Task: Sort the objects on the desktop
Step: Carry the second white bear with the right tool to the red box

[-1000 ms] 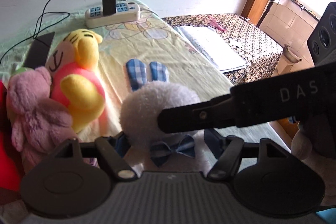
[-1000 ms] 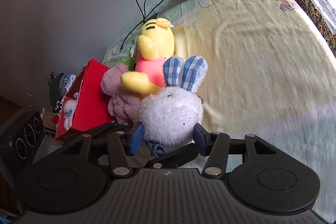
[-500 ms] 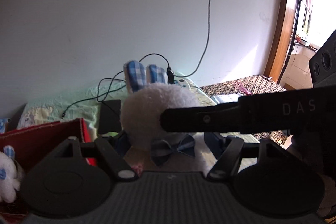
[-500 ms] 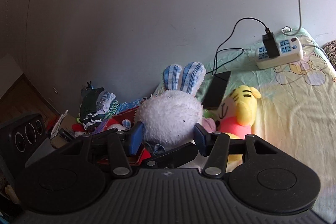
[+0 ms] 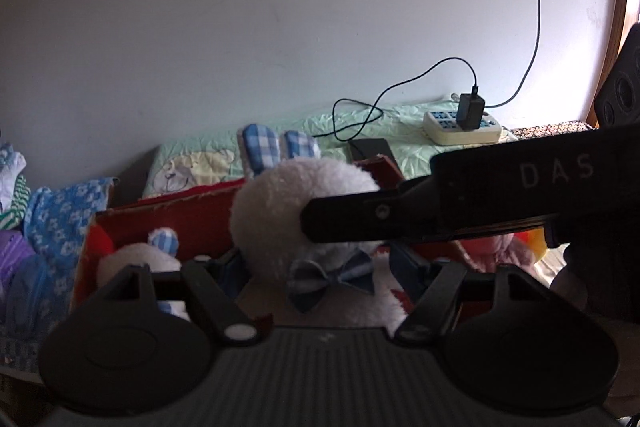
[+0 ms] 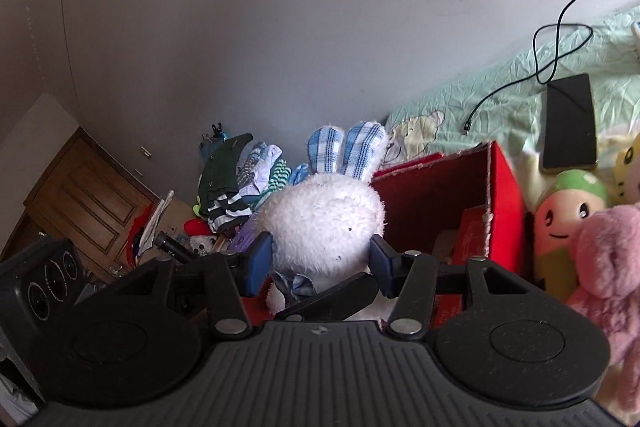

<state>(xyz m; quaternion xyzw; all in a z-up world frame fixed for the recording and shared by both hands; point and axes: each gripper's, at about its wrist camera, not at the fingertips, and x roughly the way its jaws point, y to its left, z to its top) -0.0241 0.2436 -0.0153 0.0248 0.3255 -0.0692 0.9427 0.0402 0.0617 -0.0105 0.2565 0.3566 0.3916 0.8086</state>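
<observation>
I have the white rabbit [image 6: 324, 223] clenched between both sets of fingers; the right gripper [image 6: 320, 263] squeezes its head from either side, its pads sunk into the fur, and the left gripper [image 5: 316, 269] grips lower down, with the bow tie [image 5: 330, 277] midway between its fingertips. The red box [image 6: 452, 195] lies just beyond and below my fingers, open at the top. To do this well I judge both hands should travel together, lower the rabbit until it rests inside the walls, then let go at once so it does not tip out. Inside the box, left of my left fingers, a second small rabbit [image 5: 138, 261] already sits; the rest of its floor I cannot see.
</observation>
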